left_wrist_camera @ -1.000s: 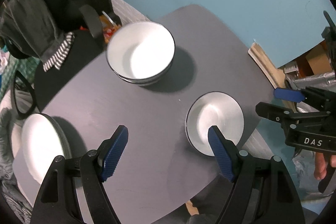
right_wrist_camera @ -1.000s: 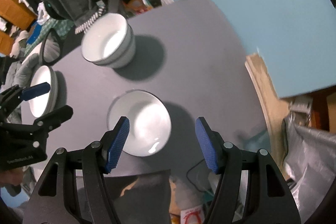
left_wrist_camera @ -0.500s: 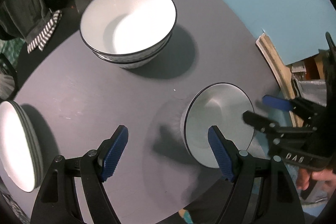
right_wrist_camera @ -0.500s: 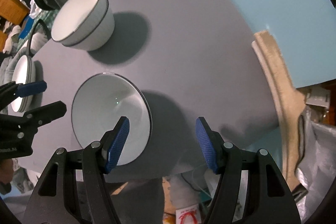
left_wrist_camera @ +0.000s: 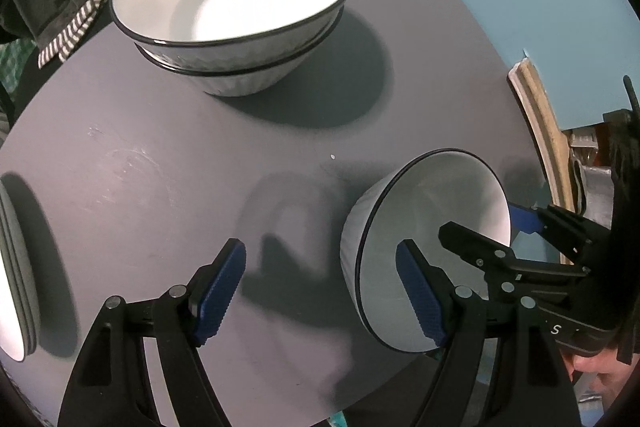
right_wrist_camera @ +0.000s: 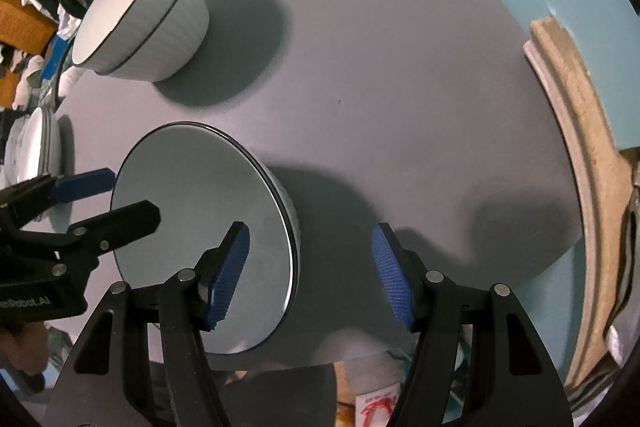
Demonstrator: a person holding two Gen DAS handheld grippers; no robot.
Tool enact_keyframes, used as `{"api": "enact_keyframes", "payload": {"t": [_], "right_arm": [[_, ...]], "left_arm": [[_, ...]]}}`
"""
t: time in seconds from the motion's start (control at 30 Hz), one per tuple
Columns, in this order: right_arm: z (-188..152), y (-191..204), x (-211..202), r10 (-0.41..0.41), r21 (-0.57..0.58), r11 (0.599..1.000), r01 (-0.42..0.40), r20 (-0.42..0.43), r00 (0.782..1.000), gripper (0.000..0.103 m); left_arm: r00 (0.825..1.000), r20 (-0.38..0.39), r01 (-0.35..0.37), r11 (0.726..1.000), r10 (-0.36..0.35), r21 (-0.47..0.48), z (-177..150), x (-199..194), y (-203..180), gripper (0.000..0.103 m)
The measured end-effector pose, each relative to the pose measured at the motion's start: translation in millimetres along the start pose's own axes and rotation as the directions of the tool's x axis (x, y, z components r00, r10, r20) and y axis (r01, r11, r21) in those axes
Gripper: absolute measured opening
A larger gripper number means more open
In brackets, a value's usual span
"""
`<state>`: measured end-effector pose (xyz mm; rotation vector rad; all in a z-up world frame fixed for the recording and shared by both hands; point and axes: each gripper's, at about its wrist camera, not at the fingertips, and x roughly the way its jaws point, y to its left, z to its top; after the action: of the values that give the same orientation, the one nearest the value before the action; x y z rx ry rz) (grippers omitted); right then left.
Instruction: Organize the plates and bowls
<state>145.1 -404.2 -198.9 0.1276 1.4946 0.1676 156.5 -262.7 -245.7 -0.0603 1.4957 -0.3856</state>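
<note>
White with a thin black rim, the single round ceramic bowl (right_wrist_camera: 200, 227) sits near the grey desk's (right_wrist_camera: 380, 67) front edge. Both right gripper (right_wrist_camera: 310, 273) and left gripper (left_wrist_camera: 320, 293) straddle opposite rim sides, jaws open, neither pressing yet.

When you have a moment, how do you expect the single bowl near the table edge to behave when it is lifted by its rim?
The single bowl looks rigid and glazed, so its smooth wall may slip between the pads. It appears ceramic, hence probably fairly heavy and breakable if dropped. Held at one side of the rim, it would likely tilt; it also sits near the edge of the table.
</note>
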Motion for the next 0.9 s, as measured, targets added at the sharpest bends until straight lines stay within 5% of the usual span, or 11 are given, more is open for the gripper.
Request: {"api": "enact_keyframes", "payload": {"t": [0.17,0.73,0.9], "right_arm": [[2,4,6,0.014,0.02,1.0,-0.014,-0.014,1.0,0.063],[9,-1,19,0.046,0.043,0.998,-0.044,-0.044,0.998,0.015],[10,3,19,0.047,0.034,0.998,-0.045,-0.045,0.998,0.009]], "left_arm": [[1.0,-0.021,0.008,1.0,-0.008,-0.007,-2,7,0,0.068],[0.995,-0.071,0.072,0.997,-0.073,-0.026,-2,20,2,0.021],[0.993,-0.081,0.084,0.996,-0.086,-0.027,-1,21,-4,0.014]]}}
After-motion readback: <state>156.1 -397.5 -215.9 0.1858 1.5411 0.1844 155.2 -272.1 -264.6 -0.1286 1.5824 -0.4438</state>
